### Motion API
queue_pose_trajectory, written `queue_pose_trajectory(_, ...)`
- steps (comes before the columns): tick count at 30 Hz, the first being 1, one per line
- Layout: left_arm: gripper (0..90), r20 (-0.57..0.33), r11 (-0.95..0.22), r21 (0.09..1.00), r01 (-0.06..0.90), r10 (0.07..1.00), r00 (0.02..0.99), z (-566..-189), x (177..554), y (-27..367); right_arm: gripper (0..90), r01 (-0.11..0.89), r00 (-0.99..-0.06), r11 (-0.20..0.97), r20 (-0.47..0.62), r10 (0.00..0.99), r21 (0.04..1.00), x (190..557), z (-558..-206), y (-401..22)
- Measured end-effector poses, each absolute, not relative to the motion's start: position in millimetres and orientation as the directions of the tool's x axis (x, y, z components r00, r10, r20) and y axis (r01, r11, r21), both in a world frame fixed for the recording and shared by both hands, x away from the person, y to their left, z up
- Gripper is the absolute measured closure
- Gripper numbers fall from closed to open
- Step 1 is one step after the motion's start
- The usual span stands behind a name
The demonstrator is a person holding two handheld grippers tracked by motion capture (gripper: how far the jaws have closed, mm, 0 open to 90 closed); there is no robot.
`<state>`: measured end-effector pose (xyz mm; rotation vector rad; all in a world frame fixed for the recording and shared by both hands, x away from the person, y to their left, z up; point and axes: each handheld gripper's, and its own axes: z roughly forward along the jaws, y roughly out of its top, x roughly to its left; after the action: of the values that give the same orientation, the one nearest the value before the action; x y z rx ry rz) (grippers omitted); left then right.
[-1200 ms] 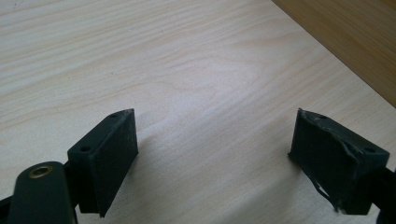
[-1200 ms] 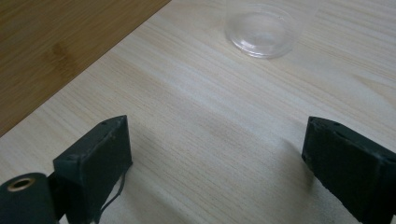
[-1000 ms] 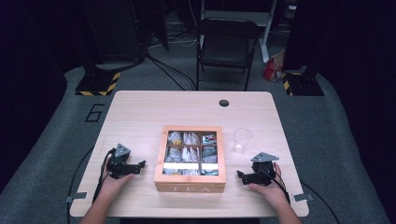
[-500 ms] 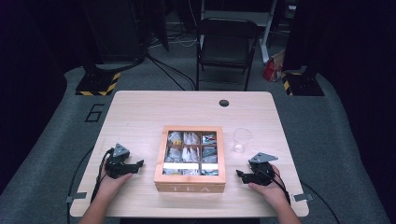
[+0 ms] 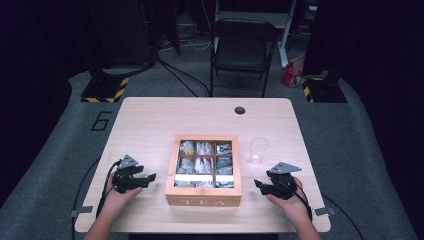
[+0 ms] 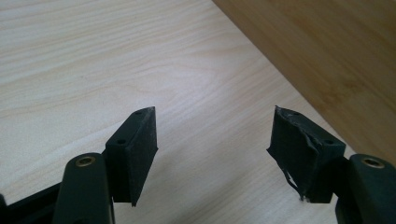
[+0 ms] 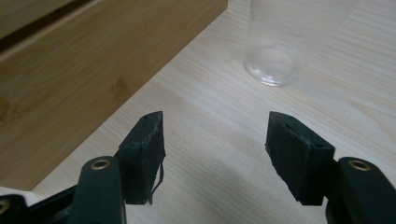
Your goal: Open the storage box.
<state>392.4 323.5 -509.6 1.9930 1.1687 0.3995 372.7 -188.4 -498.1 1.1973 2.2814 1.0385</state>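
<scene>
A wooden tea box (image 5: pixel 172 165) marked TEA stands at the table's middle front, its glass lid shut over several compartments of tea bags. A clear plastic cup (image 5: pixel 259 149) stands upright just right of it, also seen as the cup (image 7: pixel 276 44) in the right gripper view. My left gripper (image 5: pixel 150 178) rests on the table left of the box, open and empty, its jaws (image 6: pixel 212 154) wide apart beside the box's side wall (image 6: pixel 327 51). My right gripper (image 5: pixel 258 185) rests right of the box, open and empty (image 7: pixel 215 154), facing the box wall (image 7: pixel 84 79).
The light wooden table (image 5: pixel 150 125) has a round cable hole (image 5: pixel 240 110) near its far edge. A black folding chair (image 5: pixel 242 47) stands behind the table. Cables trail off the near edge from both grippers.
</scene>
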Motion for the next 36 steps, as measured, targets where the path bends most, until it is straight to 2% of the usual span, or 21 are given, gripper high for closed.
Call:
queue_pose_trajectory(9, 31.4, -0.168, -0.236, 0.767, 0.596, 0.824, 0.542, -494, 381, 323, 40.6, 0.502, -0.610, 0.399, -0.013, 0.792, 0.767, 360, -478, -179)
queue_pose_trajectory(23, 40.6, -0.131, -0.291, 0.786, 0.546, 0.785, 0.606, -473, 363, 316, 42.2, 0.493, -0.634, 0.394, 0.010, 0.773, 0.776, 344, -458, -167)
queue_pose_trajectory(26, 41.0, -0.128, -0.298, 0.789, 0.538, 0.776, 0.618, -465, 358, 312, 41.4, 0.513, -0.634, 0.375, 0.045, 0.772, 0.772, 339, -451, -167)
queue_pose_trajectory(36, 44.2, -0.123, -0.343, 0.786, 0.514, 0.728, 0.674, -454, 345, 302, 42.2, 0.455, -0.680, 0.403, 0.018, 0.733, 0.794, 318, -433, -158)
